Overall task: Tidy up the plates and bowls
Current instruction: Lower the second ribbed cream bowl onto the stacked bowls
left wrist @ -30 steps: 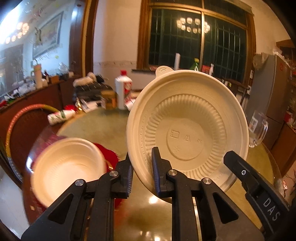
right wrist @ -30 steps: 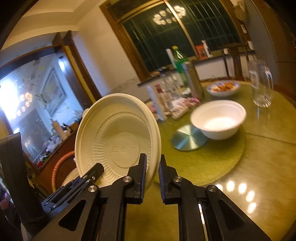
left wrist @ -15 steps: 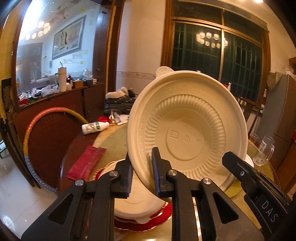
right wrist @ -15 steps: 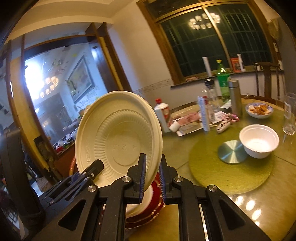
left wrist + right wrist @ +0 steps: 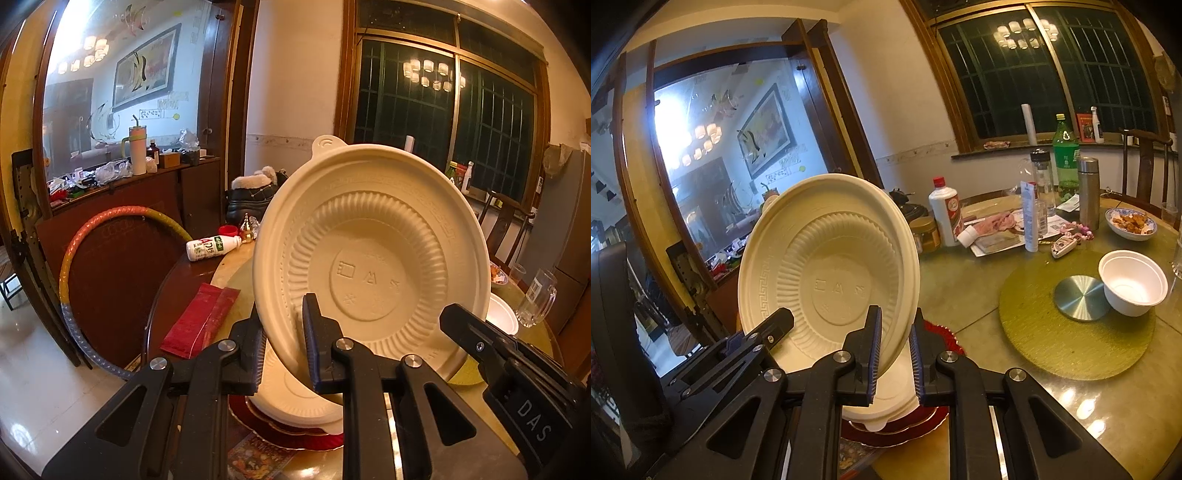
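both grippers' fingers (image 5: pixel 317 343) pinching cream plate (image 5: pixel 373 273) rim

Matt ribbed pulp plate (image 5: pixel 369 266), glossy table (image 5: pixel 1108 406), brushed metal disc (image 5: pixel 1080 297)

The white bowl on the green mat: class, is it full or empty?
Empty. The right wrist view looks into the white bowl and shows only its bare white inside, nothing in it.

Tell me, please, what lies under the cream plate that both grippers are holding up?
Under the tilted cream plate a stack of similar pale plates rests on red scalloped plates on the table. How many are stacked cannot be seen; grippers and plate cover most of them.
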Demonstrator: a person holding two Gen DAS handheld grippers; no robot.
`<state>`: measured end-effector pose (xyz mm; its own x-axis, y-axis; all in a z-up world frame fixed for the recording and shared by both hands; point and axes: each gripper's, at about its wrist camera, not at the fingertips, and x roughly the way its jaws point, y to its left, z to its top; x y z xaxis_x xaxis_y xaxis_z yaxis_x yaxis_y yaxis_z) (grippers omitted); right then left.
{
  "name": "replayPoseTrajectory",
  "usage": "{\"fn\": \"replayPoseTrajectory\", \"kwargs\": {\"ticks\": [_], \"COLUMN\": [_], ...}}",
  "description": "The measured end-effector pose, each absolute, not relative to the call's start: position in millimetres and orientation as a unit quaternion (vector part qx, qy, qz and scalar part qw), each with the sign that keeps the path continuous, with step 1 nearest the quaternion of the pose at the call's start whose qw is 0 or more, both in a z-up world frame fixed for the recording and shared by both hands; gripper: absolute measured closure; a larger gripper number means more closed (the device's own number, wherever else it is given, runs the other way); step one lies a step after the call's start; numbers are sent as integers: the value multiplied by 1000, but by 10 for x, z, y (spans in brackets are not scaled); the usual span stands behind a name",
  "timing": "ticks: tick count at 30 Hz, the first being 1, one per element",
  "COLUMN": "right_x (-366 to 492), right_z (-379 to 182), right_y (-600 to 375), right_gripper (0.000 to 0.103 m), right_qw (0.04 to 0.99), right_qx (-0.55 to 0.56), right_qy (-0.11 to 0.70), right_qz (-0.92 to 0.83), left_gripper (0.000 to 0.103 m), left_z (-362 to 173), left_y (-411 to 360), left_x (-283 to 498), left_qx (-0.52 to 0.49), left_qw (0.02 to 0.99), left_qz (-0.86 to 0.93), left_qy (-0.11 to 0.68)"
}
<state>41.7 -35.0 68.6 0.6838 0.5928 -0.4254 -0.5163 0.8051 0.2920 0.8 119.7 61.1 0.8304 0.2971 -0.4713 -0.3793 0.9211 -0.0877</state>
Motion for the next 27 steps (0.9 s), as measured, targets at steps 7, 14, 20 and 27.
{"fn": "replayPoseTrajectory", "kwargs": {"ticks": [7, 14, 20, 27], "right_x": [446, 498, 570, 680], "right_z": [630, 535, 411, 218], "right_y": [-239, -127, -22, 16], "right_gripper": [88, 88, 88, 88], "right_qw": [906, 896, 887, 873], "right_qx": [65, 64, 60, 59], "right_qy": [284, 317, 345, 385], "right_qz": [305, 303, 300, 293], "left_gripper": [86, 86, 86, 85], "left_z": [562, 466, 352, 174], "left_y": [1251, 1349, 1418, 1467], "left_x": [21, 79, 171, 301], "left_qx": [-96, -103, -106, -123], "left_qw": [945, 933, 919, 898], "left_qz": [170, 164, 163, 138], "left_qy": [261, 302, 343, 400]}}
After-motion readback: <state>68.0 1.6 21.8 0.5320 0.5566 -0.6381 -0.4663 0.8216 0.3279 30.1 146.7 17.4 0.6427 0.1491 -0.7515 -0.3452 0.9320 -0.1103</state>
